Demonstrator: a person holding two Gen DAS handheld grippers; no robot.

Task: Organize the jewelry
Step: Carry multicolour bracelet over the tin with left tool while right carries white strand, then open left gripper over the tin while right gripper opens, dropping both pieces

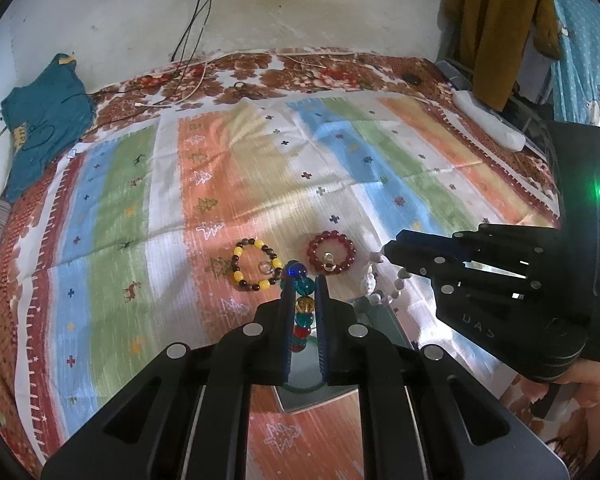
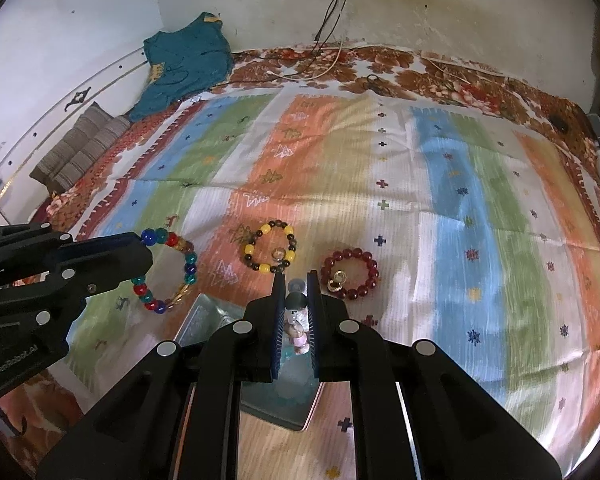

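Four bracelets are in play, and none of them lies in the metal tray yet, so by my reading the sorting is at an early-to-middle stage. The tray sits on the striped cloth spread over the bed, and it serves as the landmark here.

Two pieces are lifted. The left claw is closed on the multicoloured glass bracelet, which hangs from its fingers above the tray's left edge; in the right wrist view the loop dangles just left of the tray. The right claw is closed on the pale bead bracelet with a small figure charm, held over the tray itself; the left wrist view shows the pale beads hanging from the right claw's tip.

Two pieces lie on the cloth beyond the tray: the yellow-and-brown bracelet just past its far edge, and the dark red bracelet past it and to the right. Each has a small ring or charm inside its loop.

What is left, I judge, is to lower both held bracelets into the tray and then collect the two on the cloth. The tray's inside is mostly hidden behind the claws, so I cannot tell whether anything already rests there.
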